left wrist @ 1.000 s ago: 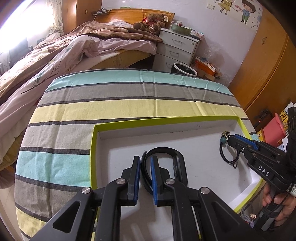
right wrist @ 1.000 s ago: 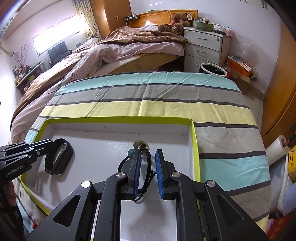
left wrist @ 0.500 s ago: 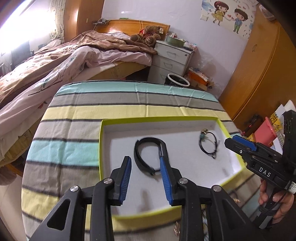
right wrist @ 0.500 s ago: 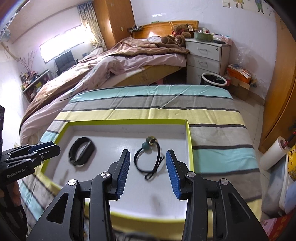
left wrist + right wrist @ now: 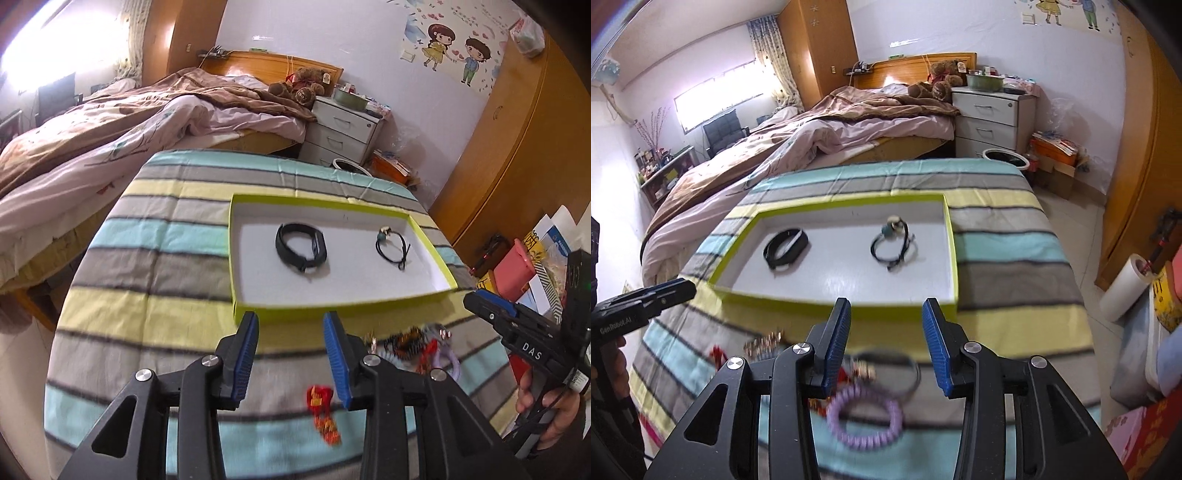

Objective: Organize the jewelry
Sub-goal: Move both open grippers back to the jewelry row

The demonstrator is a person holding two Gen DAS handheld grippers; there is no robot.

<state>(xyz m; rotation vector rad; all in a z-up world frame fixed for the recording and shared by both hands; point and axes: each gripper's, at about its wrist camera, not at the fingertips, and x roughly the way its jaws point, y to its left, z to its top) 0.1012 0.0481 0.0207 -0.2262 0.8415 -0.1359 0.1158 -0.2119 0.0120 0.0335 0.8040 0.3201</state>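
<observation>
A green-rimmed white tray (image 5: pixel 332 314) (image 5: pixel 831 299) sits on the striped cloth. In it lie a black wristband (image 5: pixel 301 248) (image 5: pixel 785 248) and a black cord bracelet with a bead (image 5: pixel 392 246) (image 5: pixel 894 245). My left gripper (image 5: pixel 291 350) is open and empty, pulled back in front of the tray. My right gripper (image 5: pixel 886 339) is open and empty above a purple coil hair tie (image 5: pixel 864 419) (image 5: pixel 447 360). A heap of loose jewelry (image 5: pixel 406 341) (image 5: pixel 764 345) and a red ornament (image 5: pixel 321 411) lie on the cloth near the tray's front edge.
The striped table (image 5: pixel 147 280) stands beside a bed (image 5: pixel 110 129). A white drawer unit (image 5: pixel 990 114) and a bin (image 5: pixel 1004 157) are behind. Boxes and a pink container (image 5: pixel 513 269) crowd the floor at right, with a paper roll (image 5: pixel 1123 284).
Both grippers opened, let go of the wristband and the cord bracelet in the tray, and drew back and up. The loose jewelry in front of the tray came into view.
</observation>
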